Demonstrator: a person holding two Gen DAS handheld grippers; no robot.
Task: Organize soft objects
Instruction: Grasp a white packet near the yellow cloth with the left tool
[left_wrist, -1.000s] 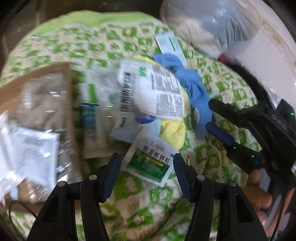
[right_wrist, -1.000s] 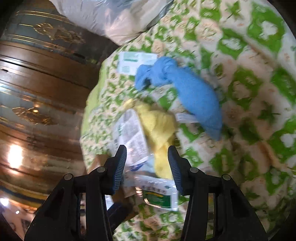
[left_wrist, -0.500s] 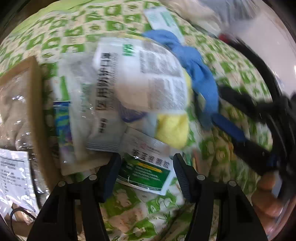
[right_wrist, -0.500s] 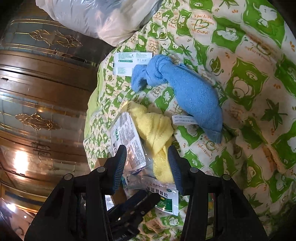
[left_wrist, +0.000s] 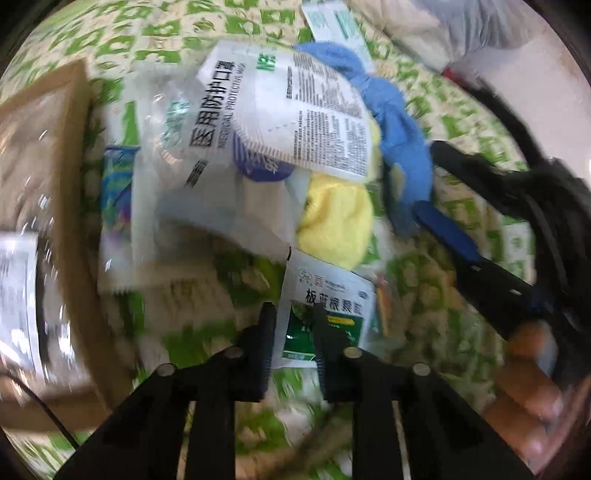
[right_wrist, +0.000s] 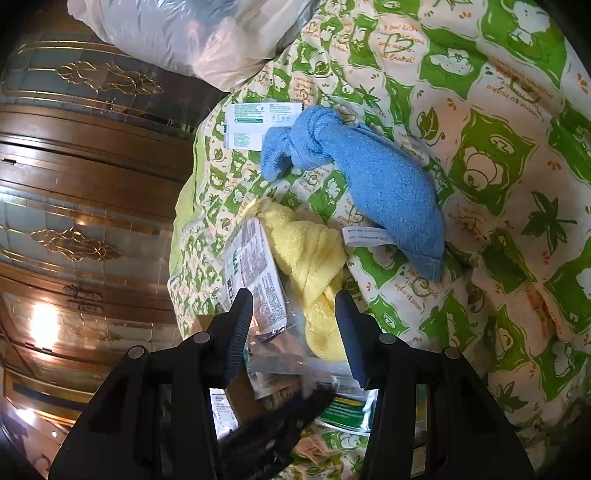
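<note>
On the bed, over the green-and-cream cartoon-print quilt (right_wrist: 491, 155), a loose heap of soft goods waiting to be sorted. My left gripper (left_wrist: 293, 314) points steeply down at the near edge of the heap; its jaws have just been closing and now stand narrow across the lower part of a flat white-and-green foil sachet of granules (left_wrist: 325, 306). The view is smeared, but the sachet clearly lies between the fingers, so I judge it pinched, thin edge taken because it lies flat and free at the pile's fringe.

Above it sits a rolled yellow terry towel (left_wrist: 338, 218), partly under a white printed medical-mask packet (left_wrist: 295, 110) that leans across clear plastic sleeves. A knotted blue terry towel (right_wrist: 365, 177) lies just beside the yellow one, its white care tag (right_wrist: 365, 236) showing. A small white sachet with green print (right_wrist: 260, 125) rests touching the blue knot's far end. A brown cardboard-backed pack (left_wrist: 40, 177) lies at the left of the heap.

My right gripper (right_wrist: 293, 325) hangs wide and empty above the yellow towel and mask packet, nothing between its pads; I judge it parked there, ready for the next pick.

Risk, as I read it: the slick sachet could slip from a shallow pinch.
</note>
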